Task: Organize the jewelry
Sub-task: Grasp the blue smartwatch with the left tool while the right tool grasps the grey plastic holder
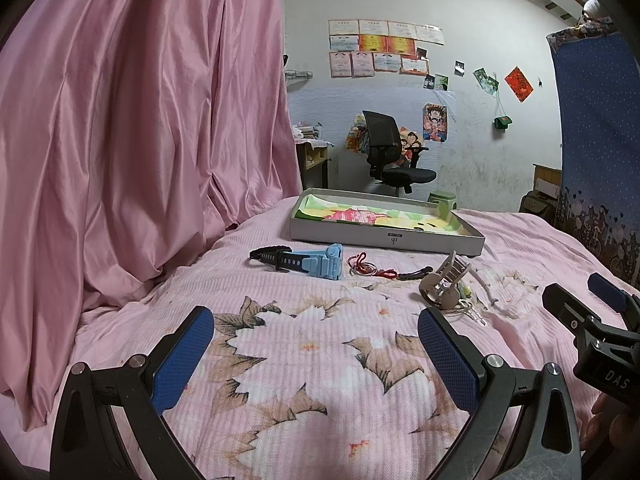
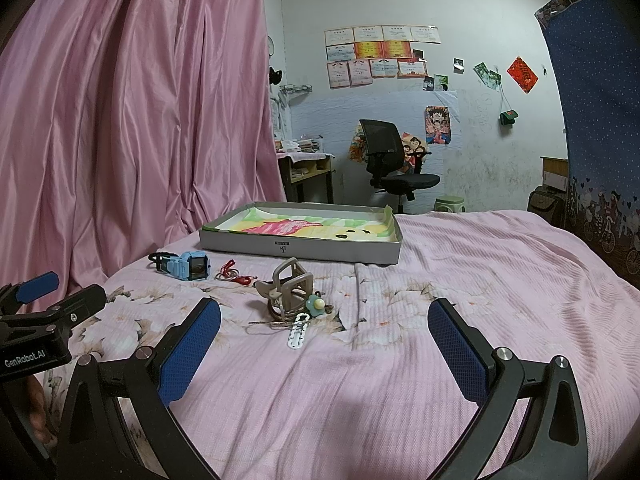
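Jewelry pieces lie loose on a pink flowered bedspread (image 2: 460,280), all on the near side of one shallow grey box (image 2: 298,248) that serves as the landmark here. One light-blue watch (image 2: 188,267) with a dark strap sits in front of the box's left end. One red cord with thin rings (image 2: 234,275) lies just right of the watch, still in front of the box. One beige claw hair clip (image 2: 289,287) stands nearer the camera than the cord, before the box's middle, and touching it are one small teal charm with a pale centre (image 2: 315,305) and one white perforated strip (image 2: 296,330). From the left wrist view, one dark slim clip (image 1: 416,272) lies between cord and claw clip. The box holds one colourful printed sheet (image 2: 304,227) and no jewelry that can be made out. The left gripper (image 1: 316,356) hangs over the bedspread short of the box, fingers spread wide and holding nothing. The right gripper (image 2: 324,350) is likewise spread and holds nothing. One pink curtain (image 2: 132,120) hangs left of the box; one black office chair (image 2: 390,160) stands beyond it.
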Motion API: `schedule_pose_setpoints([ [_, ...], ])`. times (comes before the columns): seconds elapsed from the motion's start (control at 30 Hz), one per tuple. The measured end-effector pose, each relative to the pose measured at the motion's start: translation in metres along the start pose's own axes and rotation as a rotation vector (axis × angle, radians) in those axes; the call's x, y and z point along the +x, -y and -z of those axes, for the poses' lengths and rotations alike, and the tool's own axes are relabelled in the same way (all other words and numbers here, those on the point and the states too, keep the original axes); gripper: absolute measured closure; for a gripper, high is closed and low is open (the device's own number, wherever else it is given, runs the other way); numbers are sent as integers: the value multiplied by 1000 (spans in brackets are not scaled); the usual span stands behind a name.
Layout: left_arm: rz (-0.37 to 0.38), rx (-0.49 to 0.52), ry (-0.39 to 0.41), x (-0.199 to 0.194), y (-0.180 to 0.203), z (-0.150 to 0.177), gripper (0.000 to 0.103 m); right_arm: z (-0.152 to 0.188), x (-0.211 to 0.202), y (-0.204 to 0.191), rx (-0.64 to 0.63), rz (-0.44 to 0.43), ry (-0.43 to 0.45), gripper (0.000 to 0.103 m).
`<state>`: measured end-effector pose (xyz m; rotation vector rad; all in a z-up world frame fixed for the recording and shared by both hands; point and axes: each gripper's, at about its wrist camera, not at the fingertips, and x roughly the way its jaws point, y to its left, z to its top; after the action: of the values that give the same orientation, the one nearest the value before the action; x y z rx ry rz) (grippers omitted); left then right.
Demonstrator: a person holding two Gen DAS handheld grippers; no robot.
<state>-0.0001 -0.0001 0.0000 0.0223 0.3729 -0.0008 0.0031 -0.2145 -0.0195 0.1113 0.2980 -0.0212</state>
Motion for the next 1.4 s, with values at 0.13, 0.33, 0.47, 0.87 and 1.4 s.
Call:
schedule_pose_setpoints([
  [0.13,6,3,-6,0,0,0,0,0,0,0,0,-1,0,1],
  [0.33,20,1,-37,0,-3,-2,0,-1,0,-2,-1,-15,-1,1],
  [0.47,30,-23,-46,7,-7,-3,0,0,0,-2,3,-21,-1,1],
  [0.87,75,-54,-57,30,-14,-42,0,-27,26,-7,-45,-65,-42,1],
  [1.4,140,-61,-299,135,-42,-63,0,-49,108,-9,-82,-183,-170,1],
])
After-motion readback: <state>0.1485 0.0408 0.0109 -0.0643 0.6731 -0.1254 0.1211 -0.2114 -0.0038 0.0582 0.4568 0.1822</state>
